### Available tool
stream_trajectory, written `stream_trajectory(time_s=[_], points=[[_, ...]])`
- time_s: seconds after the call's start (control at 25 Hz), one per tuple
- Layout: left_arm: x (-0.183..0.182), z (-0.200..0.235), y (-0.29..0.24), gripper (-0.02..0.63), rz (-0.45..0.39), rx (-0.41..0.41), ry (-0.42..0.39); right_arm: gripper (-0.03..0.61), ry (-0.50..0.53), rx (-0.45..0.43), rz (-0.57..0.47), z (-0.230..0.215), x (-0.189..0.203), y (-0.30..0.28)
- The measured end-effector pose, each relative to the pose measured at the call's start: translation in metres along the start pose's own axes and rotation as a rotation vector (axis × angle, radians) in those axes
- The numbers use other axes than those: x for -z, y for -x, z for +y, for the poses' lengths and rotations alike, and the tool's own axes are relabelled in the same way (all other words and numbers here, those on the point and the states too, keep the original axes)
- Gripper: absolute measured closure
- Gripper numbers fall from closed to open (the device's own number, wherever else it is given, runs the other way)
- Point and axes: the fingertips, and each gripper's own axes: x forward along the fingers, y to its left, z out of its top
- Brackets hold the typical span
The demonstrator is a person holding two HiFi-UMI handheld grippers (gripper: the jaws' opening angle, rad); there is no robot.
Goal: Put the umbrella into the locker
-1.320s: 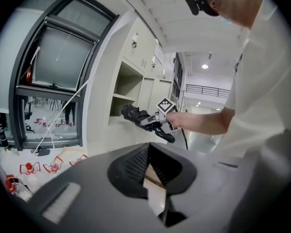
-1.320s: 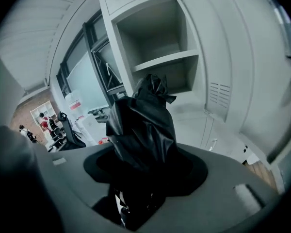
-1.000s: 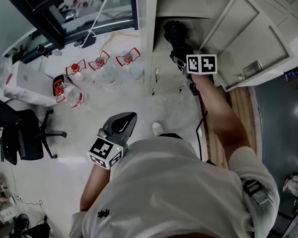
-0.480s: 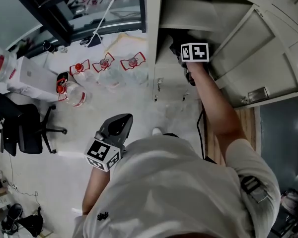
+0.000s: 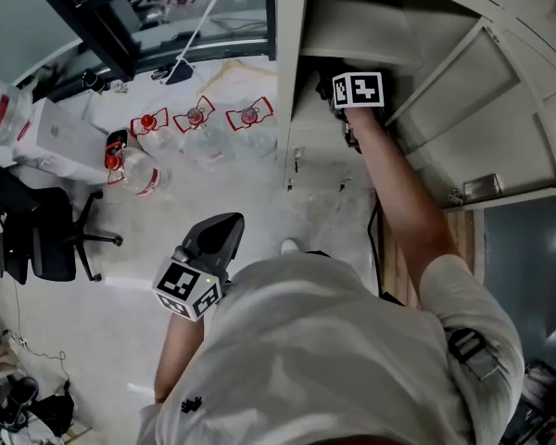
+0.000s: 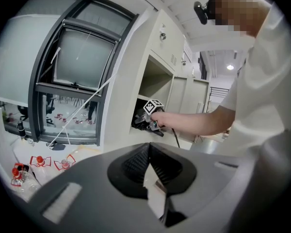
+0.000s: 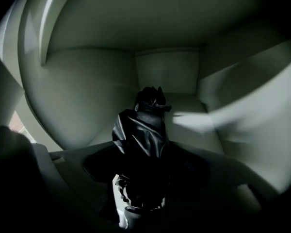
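Observation:
The black folded umbrella [image 7: 141,127] lies inside the open locker compartment [image 7: 167,72], its tip toward the back wall. My right gripper [image 7: 145,159] is reached into that compartment [image 5: 352,35]. Its jaws are opening, with the umbrella's handle end still between them and a thin lit gap showing on the left side. In the head view only the marker cube [image 5: 357,89] and a dark bit of the umbrella [image 5: 322,80] show. The left gripper [image 5: 224,232] hangs low in front of the person, shut and empty, with its tips meeting [image 6: 148,147].
The locker door [image 5: 486,119] stands open to the right of the arm. Several water bottles with red caps [image 5: 195,123] lie on the floor by the window frame [image 5: 102,26]. A black office chair [image 5: 46,239] stands at the left.
The right arm has pushed the umbrella deeper into the locker, and most of the umbrella is now hidden in the head view. The left gripper has hardly shifted.

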Motion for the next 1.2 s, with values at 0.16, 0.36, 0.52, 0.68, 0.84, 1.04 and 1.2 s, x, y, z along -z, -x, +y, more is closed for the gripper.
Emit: stream_trajectory(time_s=[0.16, 0.36, 0.52, 0.68, 0.84, 1.04, 1.2], points=[[0.004, -0.002, 0.005, 0.557, 0.005, 0.002, 0.000, 0.318, 0.008, 0.004, -0.018, 0.000, 0.000, 0.005], [0.010, -0.006, 0.016, 0.557, 0.009, 0.012, -0.006, 0.318, 0.030, 0.020, -0.067, 0.003, -0.004, 0.025], [0.016, -0.011, 0.030, 0.557, 0.011, 0.032, -0.012, 0.319, 0.032, 0.040, -0.101, 0.008, -0.002, 0.047], [0.021, -0.015, 0.044, 0.557, 0.016, 0.059, -0.021, 0.319, 0.027, 0.060, -0.130, 0.013, 0.005, 0.070], [0.027, -0.022, 0.061, 0.557, 0.014, 0.091, -0.033, 0.321, 0.014, 0.078, -0.155, 0.022, 0.016, 0.096], [0.035, -0.029, 0.088, 0.557, 0.013, 0.126, -0.050, 0.321, 0.012, 0.103, -0.184, 0.039, 0.032, 0.131], [0.043, -0.037, 0.112, 0.557, 0.012, 0.154, -0.065, 0.322, -0.002, 0.114, -0.200, 0.054, 0.050, 0.156]])
